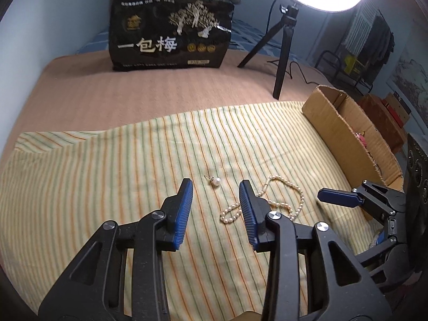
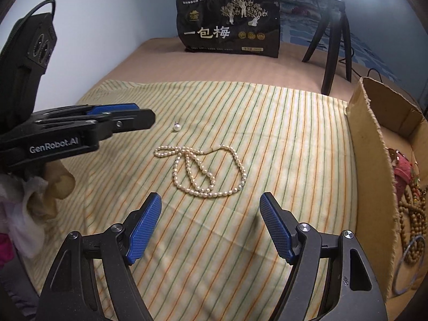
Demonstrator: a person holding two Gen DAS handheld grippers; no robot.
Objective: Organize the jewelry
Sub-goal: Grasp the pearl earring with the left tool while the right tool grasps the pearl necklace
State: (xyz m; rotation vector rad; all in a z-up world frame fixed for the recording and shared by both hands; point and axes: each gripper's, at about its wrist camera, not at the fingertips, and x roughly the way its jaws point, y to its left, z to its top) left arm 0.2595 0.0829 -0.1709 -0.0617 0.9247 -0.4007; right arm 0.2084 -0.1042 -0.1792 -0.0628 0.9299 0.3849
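A pearl necklace (image 2: 206, 171) lies looped on the striped cloth (image 2: 281, 133); it also shows in the left wrist view (image 1: 289, 200), partly behind my left finger. A single pearl earring (image 1: 215, 182) lies just beyond it, also in the right wrist view (image 2: 176, 127). My left gripper (image 1: 216, 187) is open and empty, low over the cloth with the earring between its fingertips. My right gripper (image 2: 210, 200) is open and empty, just short of the necklace. Each gripper shows in the other's view: the right (image 1: 345, 196), the left (image 2: 120, 117).
A cardboard box (image 2: 374, 160) at the right edge of the cloth holds wooden beads (image 2: 412, 214), a bangle and a red item. A black snack bag (image 1: 171, 29) and a ring light on a tripod (image 1: 283, 53) stand behind on the tan bedspread.
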